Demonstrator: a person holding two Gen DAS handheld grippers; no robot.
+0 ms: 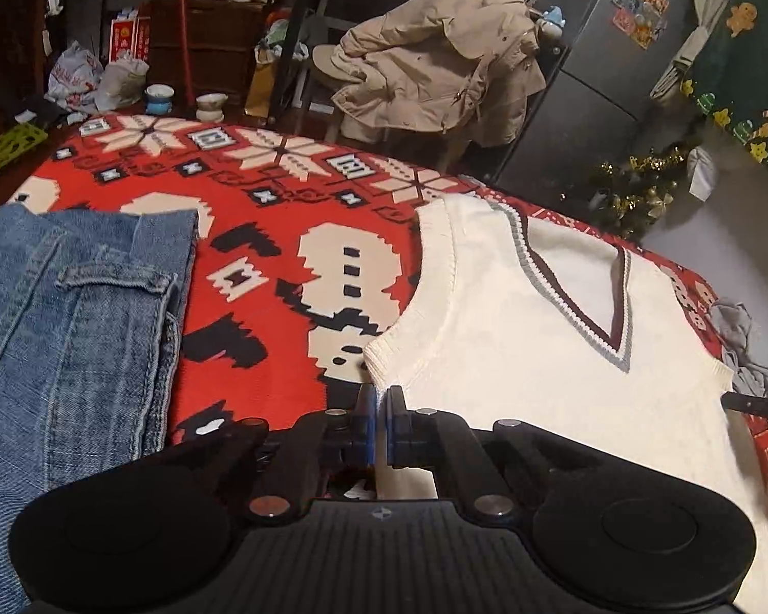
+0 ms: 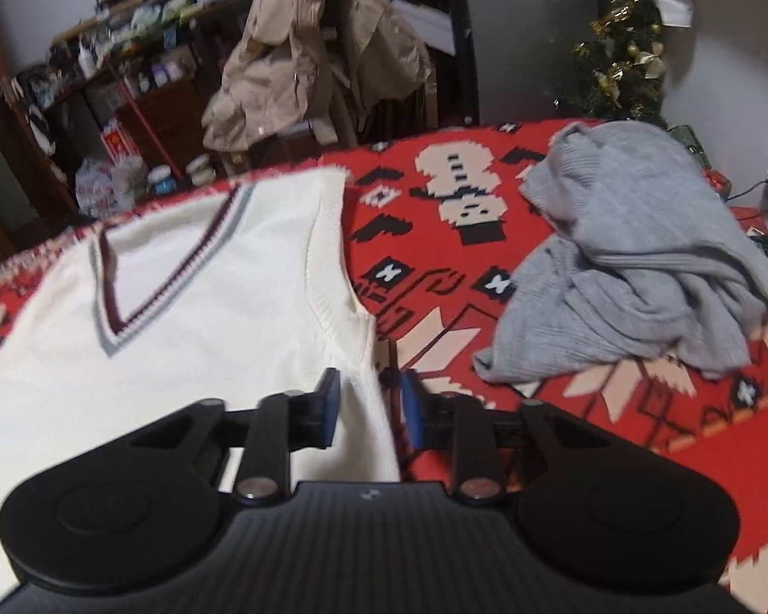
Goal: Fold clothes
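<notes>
The vest (image 1: 548, 358) lies between jeans (image 1: 71, 317) and sweater (image 2: 635, 266).

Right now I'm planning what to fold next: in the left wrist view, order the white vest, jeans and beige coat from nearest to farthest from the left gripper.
From the left gripper:
1. White vest, its edge between the fingertips.
2. Jeans, to the left.
3. Beige coat, beyond the blanket.

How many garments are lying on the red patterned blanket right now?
3. White knit V-neck vest in the middle, blue denim garment to its left, crumpled grey knit sweater to its right. The beige jacket hangs behind, off the blanket. Others may lie outside view.
</notes>
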